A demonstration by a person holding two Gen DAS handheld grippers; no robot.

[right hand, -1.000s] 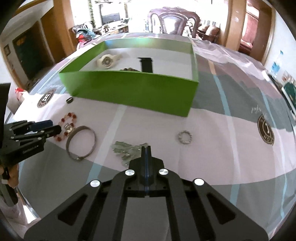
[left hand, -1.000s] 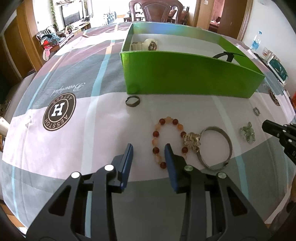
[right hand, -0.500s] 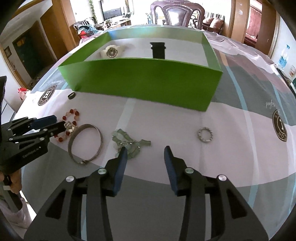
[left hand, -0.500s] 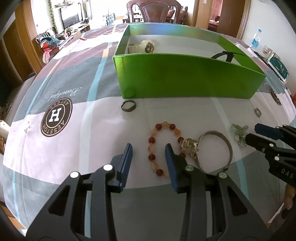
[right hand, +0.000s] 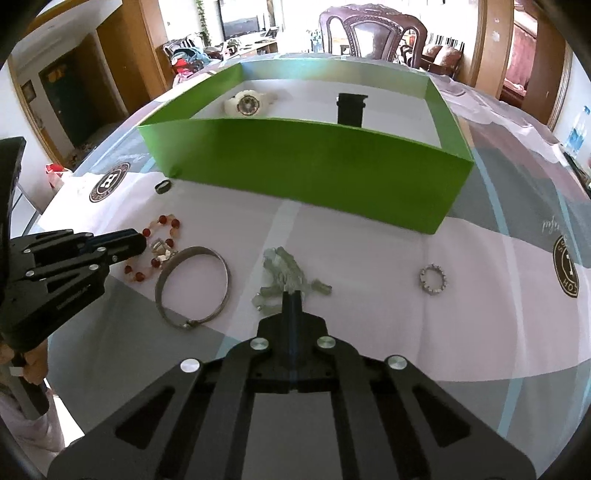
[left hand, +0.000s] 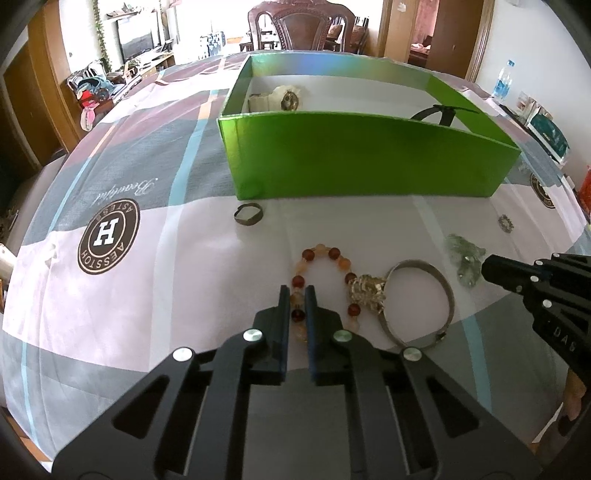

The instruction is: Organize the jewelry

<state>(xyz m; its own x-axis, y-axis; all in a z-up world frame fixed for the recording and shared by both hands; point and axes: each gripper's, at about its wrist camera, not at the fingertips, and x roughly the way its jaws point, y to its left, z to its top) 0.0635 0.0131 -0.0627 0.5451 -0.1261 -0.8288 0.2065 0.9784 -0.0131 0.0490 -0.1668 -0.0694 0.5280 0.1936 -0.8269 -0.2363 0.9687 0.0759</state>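
Note:
My left gripper [left hand: 296, 295] is shut on the near side of a red and orange bead bracelet [left hand: 325, 254] with a gold charm, lying on the cloth. My right gripper [right hand: 291, 295] is shut on a pale green stone bracelet [right hand: 284, 275], also seen in the left wrist view [left hand: 463, 254]. A silver bangle [left hand: 421, 299] lies between them. A dark ring [left hand: 249, 214] and a small silver ring [right hand: 433, 279] lie loose. The green box [left hand: 362, 162] behind holds a white watch [left hand: 280, 98] and a black strap [right hand: 350, 107].
The table has a checked cloth with round H logos [left hand: 109, 236]. A chair [left hand: 303, 22] stands behind the box. A water bottle [left hand: 502, 83] and small items sit at the far right edge.
Both grippers have closed from open: the left on the bead bracelet, the right on the green stone bracelet. Both moved slightly forward.

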